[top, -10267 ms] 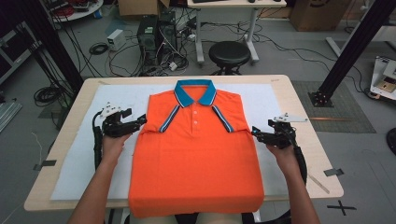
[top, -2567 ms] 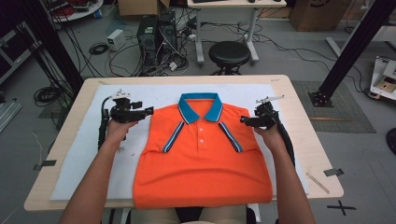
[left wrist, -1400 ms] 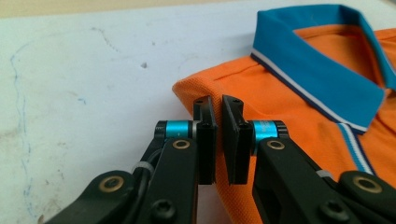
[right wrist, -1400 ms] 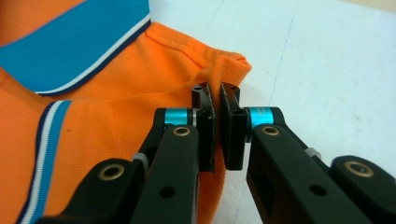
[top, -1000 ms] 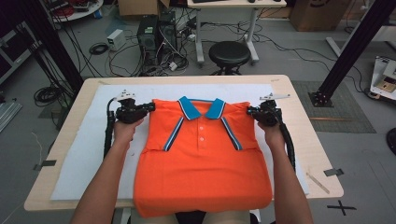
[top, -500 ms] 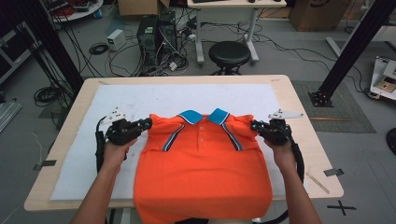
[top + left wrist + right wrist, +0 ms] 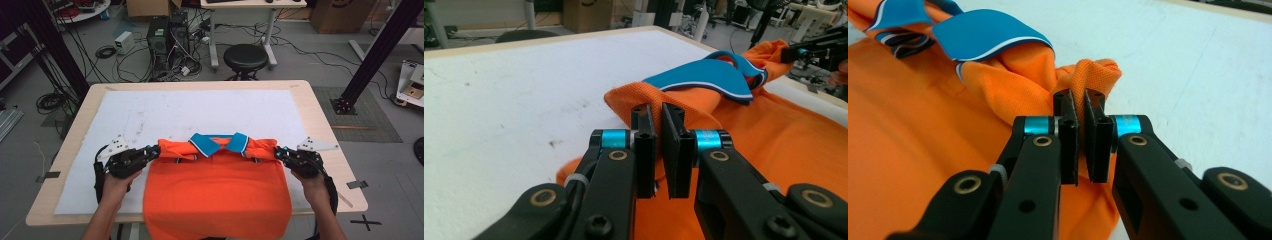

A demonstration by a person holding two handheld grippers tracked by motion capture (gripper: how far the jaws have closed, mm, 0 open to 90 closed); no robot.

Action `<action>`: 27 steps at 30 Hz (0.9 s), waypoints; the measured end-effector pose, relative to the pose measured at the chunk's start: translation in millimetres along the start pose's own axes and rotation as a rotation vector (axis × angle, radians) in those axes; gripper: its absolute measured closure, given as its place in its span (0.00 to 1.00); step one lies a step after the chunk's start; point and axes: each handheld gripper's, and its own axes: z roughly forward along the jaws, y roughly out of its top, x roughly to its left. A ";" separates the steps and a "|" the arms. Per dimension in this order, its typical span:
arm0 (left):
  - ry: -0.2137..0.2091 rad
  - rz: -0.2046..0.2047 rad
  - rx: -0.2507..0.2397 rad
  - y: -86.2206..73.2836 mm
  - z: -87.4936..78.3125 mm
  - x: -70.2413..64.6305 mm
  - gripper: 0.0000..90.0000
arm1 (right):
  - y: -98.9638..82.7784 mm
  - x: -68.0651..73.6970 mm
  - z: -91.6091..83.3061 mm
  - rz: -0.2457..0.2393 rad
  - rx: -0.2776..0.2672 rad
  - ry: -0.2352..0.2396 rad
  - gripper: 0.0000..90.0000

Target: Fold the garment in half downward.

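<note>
An orange polo shirt (image 7: 216, 187) with a blue collar (image 7: 219, 143) lies on the white mat, its top edge lifted and folded toward the person. My left gripper (image 7: 156, 150) is shut on the shirt's left shoulder corner (image 7: 644, 102). My right gripper (image 7: 276, 151) is shut on the right shoulder corner (image 7: 1092, 75). In the left gripper view the left gripper (image 7: 658, 117) pinches orange cloth between its jaws, with the collar (image 7: 704, 77) beyond. The right gripper (image 7: 1080, 104) pinches a bunched fold, the collar (image 7: 983, 35) to its left. The shirt's lower hem hangs over the table's near edge.
The white mat (image 7: 200, 112) covers most of the wooden table (image 7: 330, 130). A black stool (image 7: 245, 56), a computer tower (image 7: 167, 37) and loose cables stand on the floor beyond the far edge. A black frame post (image 7: 372, 55) rises at the right.
Both grippers have pulled the shirt's shoulders toward the person, so the collar end now folds over the shirt's body. Much more of the white mat is bare behind it.
</note>
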 end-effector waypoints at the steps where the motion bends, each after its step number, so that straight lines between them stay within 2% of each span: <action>1: -0.007 0.006 0.005 -3.5 -2.6 -2.4 0.94 | -3.6 1.3 -2.2 0.002 0.000 0.005 0.97; 9: -0.026 0.033 0.037 -26.2 -23.6 -18.9 0.94 | -26.0 14.0 -16.3 -0.005 0.008 0.029 0.97; 13: -0.035 0.052 0.035 -29.9 -31.4 -27.5 0.94 | -33.2 22.2 -26.6 -0.013 -0.004 0.034 0.97; 21: -0.045 0.048 0.059 -42.3 -50.8 -39.8 0.94 | -50.7 33.0 -49.1 0.002 -0.011 0.048 0.97; 27: -0.063 0.045 0.096 -56.2 -59.8 -51.2 0.93 | -64.6 42.8 -58.5 -0.014 0.023 0.063 0.96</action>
